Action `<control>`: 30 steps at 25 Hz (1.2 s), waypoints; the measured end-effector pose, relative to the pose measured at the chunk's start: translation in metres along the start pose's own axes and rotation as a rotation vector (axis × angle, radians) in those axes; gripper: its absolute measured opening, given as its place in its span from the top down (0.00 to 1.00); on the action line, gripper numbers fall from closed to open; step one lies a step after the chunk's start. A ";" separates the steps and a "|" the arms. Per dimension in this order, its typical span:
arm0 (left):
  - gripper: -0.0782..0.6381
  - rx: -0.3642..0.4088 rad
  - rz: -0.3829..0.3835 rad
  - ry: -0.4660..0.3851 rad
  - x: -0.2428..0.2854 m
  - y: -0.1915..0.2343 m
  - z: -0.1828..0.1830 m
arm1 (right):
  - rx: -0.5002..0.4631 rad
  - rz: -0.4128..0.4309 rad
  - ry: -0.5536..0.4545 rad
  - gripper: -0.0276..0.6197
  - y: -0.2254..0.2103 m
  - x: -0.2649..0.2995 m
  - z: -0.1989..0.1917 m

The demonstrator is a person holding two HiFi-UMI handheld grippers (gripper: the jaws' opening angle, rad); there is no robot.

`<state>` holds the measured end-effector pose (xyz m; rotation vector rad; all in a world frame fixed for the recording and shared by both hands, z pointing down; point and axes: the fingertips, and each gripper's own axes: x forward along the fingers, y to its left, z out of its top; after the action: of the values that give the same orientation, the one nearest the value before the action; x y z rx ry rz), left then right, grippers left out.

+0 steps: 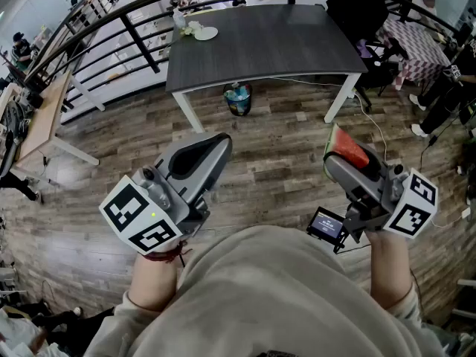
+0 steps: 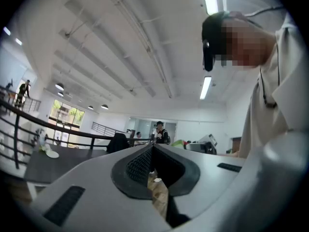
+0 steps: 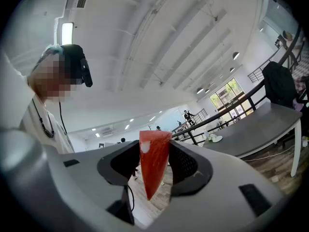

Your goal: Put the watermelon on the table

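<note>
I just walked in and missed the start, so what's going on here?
A person holds a gripper in each hand and stands some way from the dark table. The right gripper grips a red watermelon slice in the air; the left gripper is shut and empty. The slice is not on the table yet.
</note>
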<state>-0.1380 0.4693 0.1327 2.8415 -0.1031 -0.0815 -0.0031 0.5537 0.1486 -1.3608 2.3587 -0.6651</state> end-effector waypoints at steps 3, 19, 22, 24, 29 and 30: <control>0.89 0.026 -0.001 0.011 0.004 -0.002 0.005 | 0.001 0.004 0.001 0.65 -0.002 0.003 0.003; 0.89 -0.081 0.062 0.081 0.014 0.000 -0.043 | 0.128 0.002 0.020 0.65 -0.037 -0.015 -0.024; 0.89 -0.087 0.069 0.119 0.027 -0.005 -0.050 | 0.174 0.018 0.012 0.65 -0.050 -0.017 -0.021; 0.89 -0.102 0.082 0.141 0.032 -0.008 -0.057 | 0.211 0.026 0.002 0.65 -0.056 -0.020 -0.024; 0.89 -0.102 0.096 0.159 0.028 -0.012 -0.067 | 0.235 0.045 0.028 0.65 -0.062 -0.020 -0.037; 0.89 -0.106 0.101 0.161 0.026 -0.011 -0.068 | 0.235 0.045 0.031 0.65 -0.062 -0.019 -0.037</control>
<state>-0.1071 0.4978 0.1932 2.7199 -0.2004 0.1587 0.0321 0.5523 0.2141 -1.2012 2.2434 -0.9224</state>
